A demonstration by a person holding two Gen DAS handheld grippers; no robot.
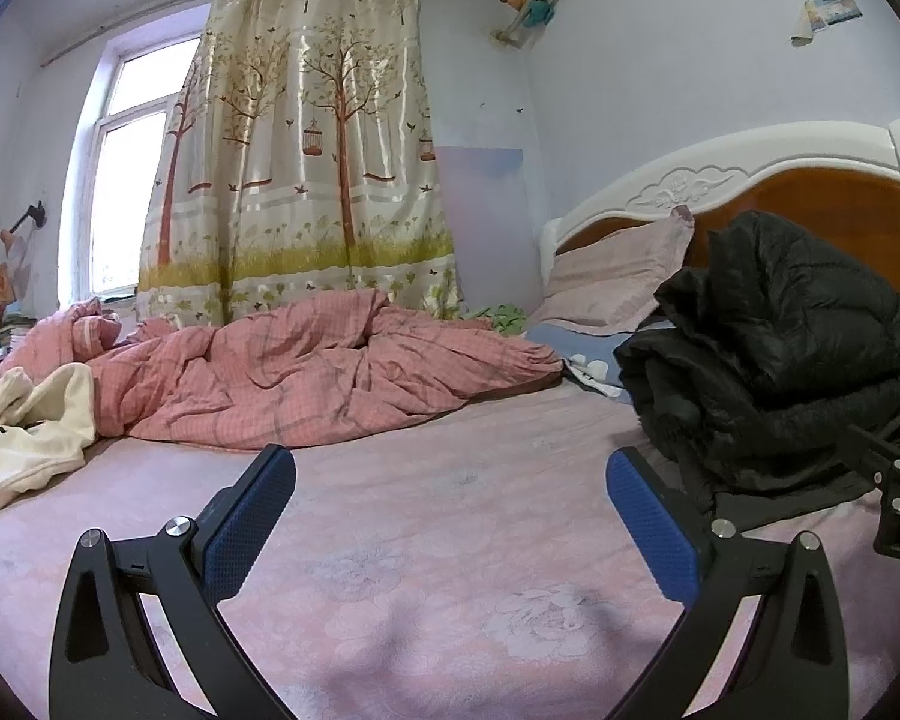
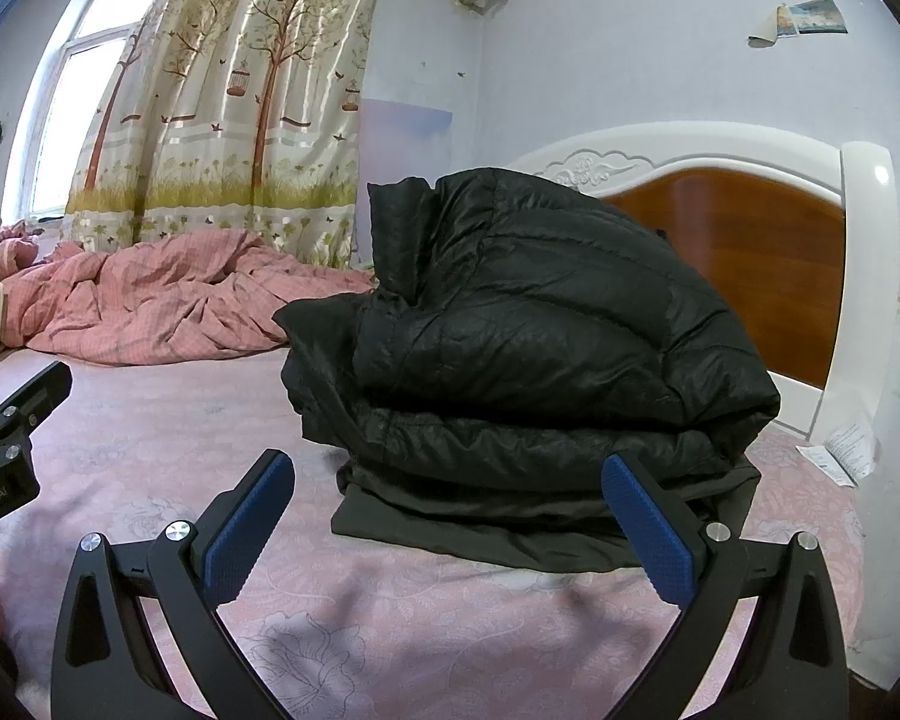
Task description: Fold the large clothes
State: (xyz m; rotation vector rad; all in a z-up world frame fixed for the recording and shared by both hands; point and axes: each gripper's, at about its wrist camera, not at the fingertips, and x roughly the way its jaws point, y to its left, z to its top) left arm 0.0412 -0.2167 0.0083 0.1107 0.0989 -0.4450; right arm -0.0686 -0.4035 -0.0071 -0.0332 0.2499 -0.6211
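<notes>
A black puffer jacket (image 2: 540,348) lies folded in a thick stack on the pink bedsheet (image 2: 180,432), near the headboard. It also shows at the right of the left wrist view (image 1: 774,354). My right gripper (image 2: 450,516) is open and empty, just in front of the stack. My left gripper (image 1: 450,516) is open and empty over bare sheet, left of the jacket. The right gripper's body shows at the right edge of the left wrist view (image 1: 894,480). The left gripper's body shows at the left edge of the right wrist view (image 2: 12,438).
A rumpled pink checked quilt (image 1: 306,372) lies across the far side of the bed. A cream garment with black lettering (image 1: 30,432) lies at the left. A pink pillow (image 1: 618,276) leans on the white and brown headboard (image 1: 810,180). A paper slip (image 2: 840,456) lies by the headboard.
</notes>
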